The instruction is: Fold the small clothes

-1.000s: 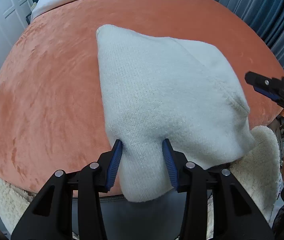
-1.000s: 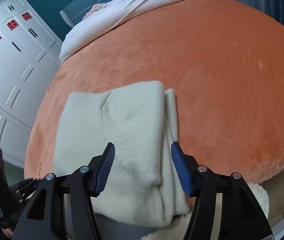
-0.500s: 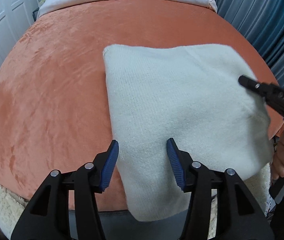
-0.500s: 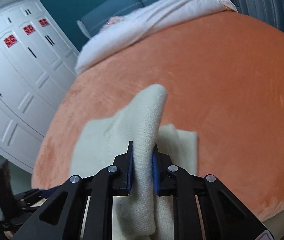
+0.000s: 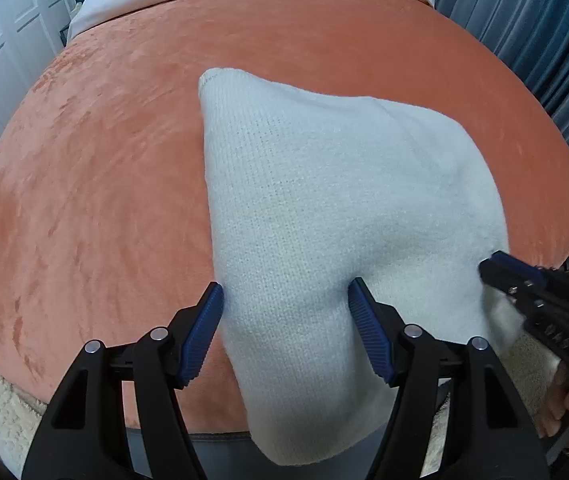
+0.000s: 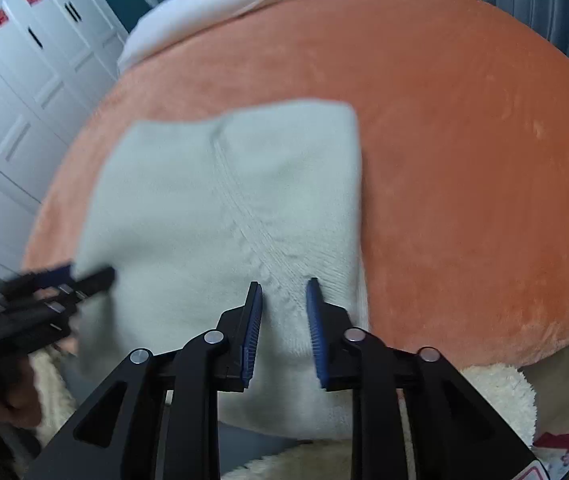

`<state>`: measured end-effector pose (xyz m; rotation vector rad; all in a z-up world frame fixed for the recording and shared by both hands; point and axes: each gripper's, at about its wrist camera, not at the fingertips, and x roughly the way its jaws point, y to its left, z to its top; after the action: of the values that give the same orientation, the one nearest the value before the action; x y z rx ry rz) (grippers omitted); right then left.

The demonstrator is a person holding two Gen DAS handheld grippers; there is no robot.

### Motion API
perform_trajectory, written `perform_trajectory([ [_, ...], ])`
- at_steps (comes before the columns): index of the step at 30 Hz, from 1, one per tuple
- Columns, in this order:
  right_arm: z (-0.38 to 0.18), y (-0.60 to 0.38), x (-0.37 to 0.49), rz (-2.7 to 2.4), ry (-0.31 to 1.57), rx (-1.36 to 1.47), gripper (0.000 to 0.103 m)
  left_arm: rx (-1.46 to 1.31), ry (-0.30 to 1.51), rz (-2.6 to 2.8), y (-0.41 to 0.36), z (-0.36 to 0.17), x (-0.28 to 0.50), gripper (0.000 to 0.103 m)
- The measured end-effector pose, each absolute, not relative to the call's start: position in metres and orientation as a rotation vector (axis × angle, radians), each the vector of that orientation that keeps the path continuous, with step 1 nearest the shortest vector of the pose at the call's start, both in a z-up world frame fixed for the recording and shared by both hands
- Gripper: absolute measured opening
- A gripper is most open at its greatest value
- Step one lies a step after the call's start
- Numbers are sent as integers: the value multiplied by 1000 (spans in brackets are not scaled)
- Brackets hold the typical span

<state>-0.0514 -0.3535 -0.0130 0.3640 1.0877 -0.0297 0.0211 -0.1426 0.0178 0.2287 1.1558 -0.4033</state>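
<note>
My left gripper (image 5: 286, 294) stands wide apart, its blue pads straddling the near part of the cream knit garment (image 5: 336, 216), which bulges up between them. The garment spreads from my fingertips toward 12 and 2 o'clock over the orange bedspread (image 5: 96, 168), and its near end droops past the bed edge at 6 o'clock. In the left wrist view my right gripper (image 5: 496, 266) sits at 3 o'clock, its tip against the garment's right edge. Seen from its own camera, the right gripper (image 6: 284, 300) is narrowly parted, with a ridge of knit lying between the pads; I cannot tell whether they pinch it. A fluffy white rug (image 6: 496, 396) lies below the bed.
</note>
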Motion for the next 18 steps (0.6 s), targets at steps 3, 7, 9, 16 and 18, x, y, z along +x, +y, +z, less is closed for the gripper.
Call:
perform_trajectory([
  [3,-4,-352,-50,-57,1068,366,18,242,1143,-395,-142,19,20,64],
  [7,25,-346,-54,-17,1014,397,21,226,1152,-392,-140,20,22,64],
  [9,19,-341,-61,-19,1039,360,26,221,1156,-394,-139,22,19,64],
  [16,10,-359,-105,-86,1075,456,60,203,1170,-587,-101,40,-24,86],
  [18,1,-365,-108,-75,1081,507,65,293,1188,-618,-96,28,-41,86],
])
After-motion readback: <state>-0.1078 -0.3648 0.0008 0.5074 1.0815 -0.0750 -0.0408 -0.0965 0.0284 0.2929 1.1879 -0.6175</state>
